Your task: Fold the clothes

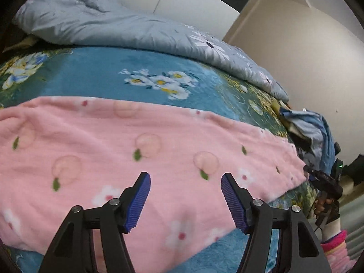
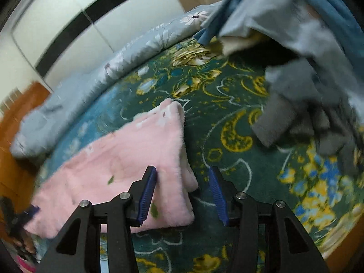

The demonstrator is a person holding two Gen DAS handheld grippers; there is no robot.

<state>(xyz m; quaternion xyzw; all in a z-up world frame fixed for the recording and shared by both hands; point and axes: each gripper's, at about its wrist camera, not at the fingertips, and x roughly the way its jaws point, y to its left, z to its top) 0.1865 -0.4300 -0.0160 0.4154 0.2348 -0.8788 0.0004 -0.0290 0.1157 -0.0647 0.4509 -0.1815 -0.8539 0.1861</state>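
A pink fleece garment printed with peaches and flowers lies flat across the bed. My left gripper hovers open over its near edge, nothing between the blue pads. In the right wrist view the same pink garment shows a folded end with stacked layers. My right gripper stands open around that folded corner, the pads apart from the cloth. The right gripper also shows at the garment's right end in the left wrist view, held by a hand.
A blue floral blanket covers the bed. A grey-blue quilt is bunched along the far side. A heap of grey and blue clothes sits at the bed's end. White wardrobe doors stand behind.
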